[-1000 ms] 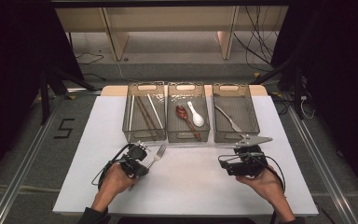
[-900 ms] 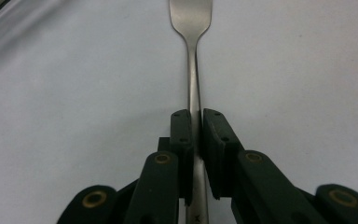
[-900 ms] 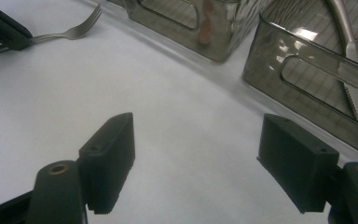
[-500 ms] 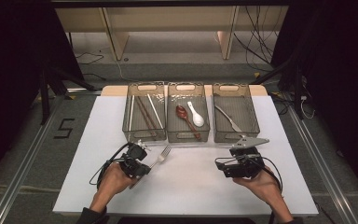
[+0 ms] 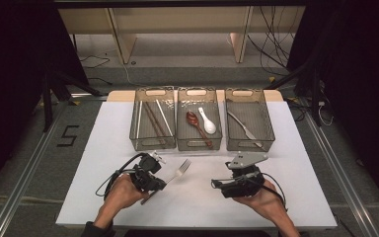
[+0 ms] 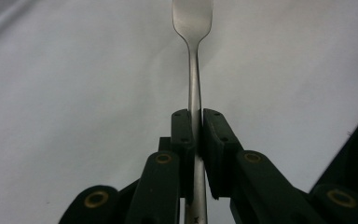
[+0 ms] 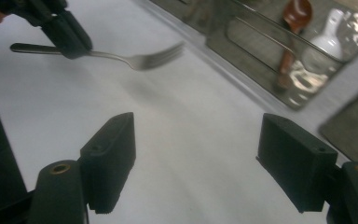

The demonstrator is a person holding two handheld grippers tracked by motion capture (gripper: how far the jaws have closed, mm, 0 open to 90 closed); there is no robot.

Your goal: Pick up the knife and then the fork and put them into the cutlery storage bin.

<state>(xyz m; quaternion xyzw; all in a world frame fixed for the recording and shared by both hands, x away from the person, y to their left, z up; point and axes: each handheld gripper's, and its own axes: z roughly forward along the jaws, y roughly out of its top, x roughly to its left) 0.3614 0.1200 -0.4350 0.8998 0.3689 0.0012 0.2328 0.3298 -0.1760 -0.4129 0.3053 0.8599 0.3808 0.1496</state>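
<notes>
Fork [image 5: 179, 171] is clamped by its handle in the left gripper [image 6: 196, 135], lower centre; right gripper [image 7: 196, 158] gapes empty — binning in the trays [image 5: 249, 143] remains.

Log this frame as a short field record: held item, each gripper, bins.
held item: fork, clamped by its handle, tines toward the bins
left gripper: shut on the fork
right gripper: open, nothing between the jaws
left bin: chopsticks
middle bin: brown spoon, white spoon
right bin: one metal utensil
surface: white table
</notes>
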